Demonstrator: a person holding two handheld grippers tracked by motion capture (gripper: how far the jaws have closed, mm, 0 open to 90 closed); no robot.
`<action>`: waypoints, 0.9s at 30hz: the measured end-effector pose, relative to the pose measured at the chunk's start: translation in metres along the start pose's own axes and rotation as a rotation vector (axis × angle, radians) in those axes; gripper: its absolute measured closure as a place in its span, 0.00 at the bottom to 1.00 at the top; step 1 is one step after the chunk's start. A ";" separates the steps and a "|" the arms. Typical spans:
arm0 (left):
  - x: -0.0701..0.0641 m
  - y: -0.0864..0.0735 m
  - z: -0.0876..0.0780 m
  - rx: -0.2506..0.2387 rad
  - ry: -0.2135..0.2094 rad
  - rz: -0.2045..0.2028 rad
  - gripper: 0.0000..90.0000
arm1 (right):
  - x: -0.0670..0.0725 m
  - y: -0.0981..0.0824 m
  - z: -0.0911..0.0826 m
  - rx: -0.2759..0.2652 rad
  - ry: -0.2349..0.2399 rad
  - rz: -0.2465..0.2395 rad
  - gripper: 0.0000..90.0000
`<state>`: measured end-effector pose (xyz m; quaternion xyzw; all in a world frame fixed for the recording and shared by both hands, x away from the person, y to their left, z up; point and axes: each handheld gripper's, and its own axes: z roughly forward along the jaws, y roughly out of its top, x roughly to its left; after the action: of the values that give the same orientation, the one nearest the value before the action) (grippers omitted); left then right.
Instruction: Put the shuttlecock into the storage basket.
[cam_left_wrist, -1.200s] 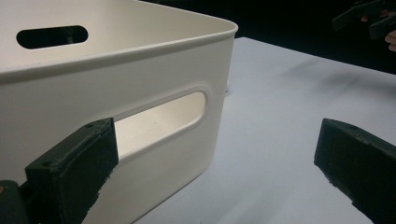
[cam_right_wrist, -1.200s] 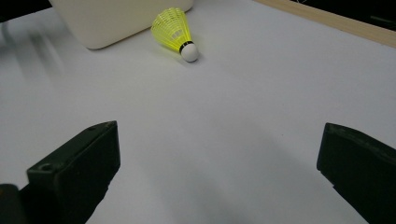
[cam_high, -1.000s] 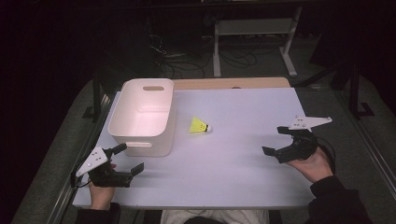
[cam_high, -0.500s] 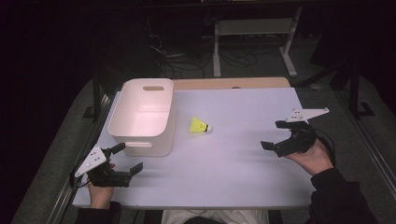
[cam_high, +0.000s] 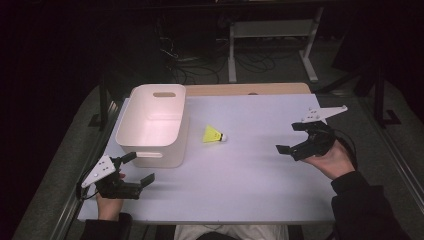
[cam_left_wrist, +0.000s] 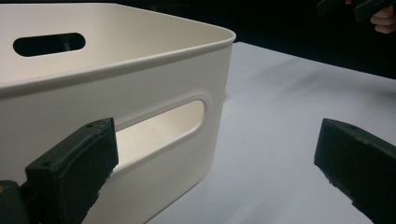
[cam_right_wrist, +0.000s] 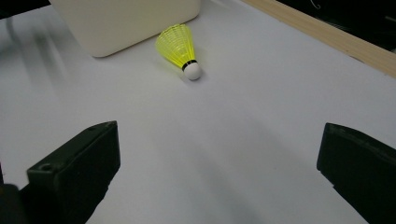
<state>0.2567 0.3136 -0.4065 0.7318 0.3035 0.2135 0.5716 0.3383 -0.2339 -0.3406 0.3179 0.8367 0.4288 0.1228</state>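
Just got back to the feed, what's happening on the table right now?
A person sits at the white table with a hand-held gripper in each hand, both open and holding nothing. The right hand-held gripper is raised above the table's right side, pointing toward the yellow shuttlecock, which lies on its side just right of the white bin. The left hand-held gripper sits low at the near left, close to the bin's front handle slot. The bin looks empty.

Bin (cam_left_wrist: 140, 84) cut off left, btm.
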 end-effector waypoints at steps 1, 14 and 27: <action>0.000 0.000 0.000 0.000 0.000 0.000 0.00 | 0.000 0.000 0.000 0.000 0.000 0.000 0.00; 0.001 0.000 0.002 -0.001 -0.004 -0.002 0.00 | 0.001 0.039 0.019 0.041 0.028 -0.068 0.00; 0.002 0.001 0.003 -0.003 -0.008 -0.003 0.00 | 0.000 0.056 0.032 0.066 0.053 -0.086 0.00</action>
<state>0.2598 0.3127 -0.4068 0.7315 0.3021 0.2098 0.5742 0.3778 -0.1898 -0.3150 0.2739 0.8663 0.4035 0.1086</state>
